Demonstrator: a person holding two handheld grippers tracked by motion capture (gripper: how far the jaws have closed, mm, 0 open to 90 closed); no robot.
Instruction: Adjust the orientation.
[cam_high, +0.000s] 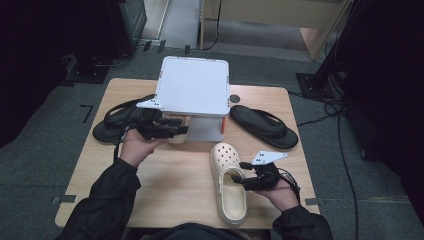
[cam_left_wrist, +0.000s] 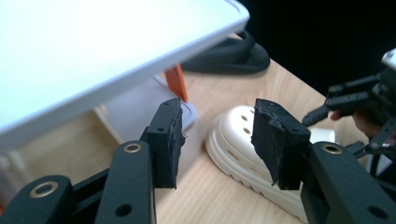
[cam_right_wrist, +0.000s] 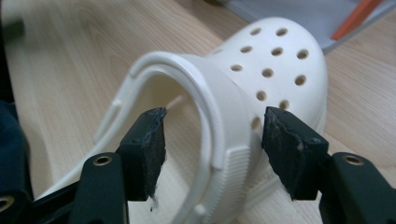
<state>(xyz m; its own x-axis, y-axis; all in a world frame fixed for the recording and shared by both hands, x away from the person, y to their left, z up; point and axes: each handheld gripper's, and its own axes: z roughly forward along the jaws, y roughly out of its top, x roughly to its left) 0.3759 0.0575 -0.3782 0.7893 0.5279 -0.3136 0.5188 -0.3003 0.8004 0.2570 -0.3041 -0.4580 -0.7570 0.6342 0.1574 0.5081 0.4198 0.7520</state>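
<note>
Your right gripper (cam_right_wrist: 212, 154) is spread wide, pads straddling the side wall of the cream perforated foam clog (cam_right_wrist: 243, 102) without pressing it. Your left gripper (cam_left_wrist: 217, 140) gapes empty, just under the white square tray-shelf (cam_left_wrist: 93, 51); clog's beyond it.

Looks like a lab/test room: grey carpet floor (cam_high: 45, 165) w/ tape marks (cam_high: 87, 111), cables (cam_high: 345, 150) trailing across it, stand bases, one small wooden table (cam_high: 175, 180), dark surroundings.
</note>
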